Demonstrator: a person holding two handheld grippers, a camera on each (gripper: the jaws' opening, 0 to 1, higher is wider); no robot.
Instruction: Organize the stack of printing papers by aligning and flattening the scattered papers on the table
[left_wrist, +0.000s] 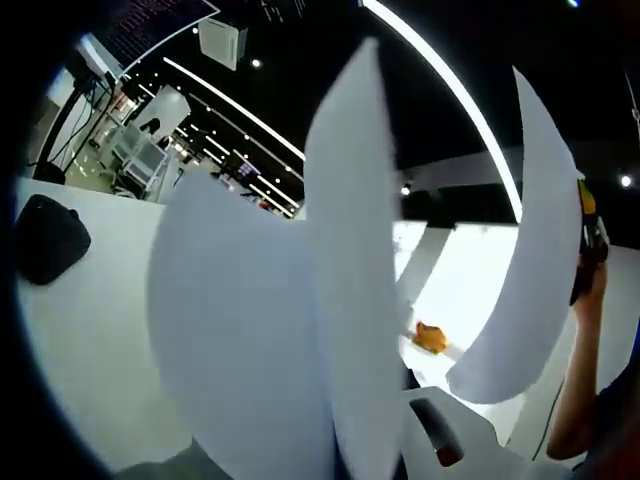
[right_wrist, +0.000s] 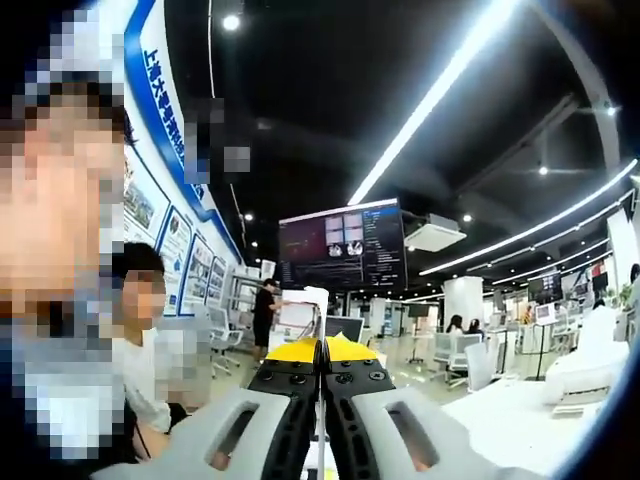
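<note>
My papers (left_wrist: 340, 300): thin, smooth, matt white sheets. My right gripper (right_wrist: 322, 372): matt grey plastic, black-and-yellow jaws.

R gripper (right_wrist: 321, 365) fingers closed, raised, L hidden

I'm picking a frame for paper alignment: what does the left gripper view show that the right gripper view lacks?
Left gripper view: curved white paper sheets held upright, a white table, a black bag, a small orange object. Right gripper view: the right claw closed on a thin white sheet edge, a hanging dark display screen, seated people. Both: ceiling light strips and the open hall.
</note>
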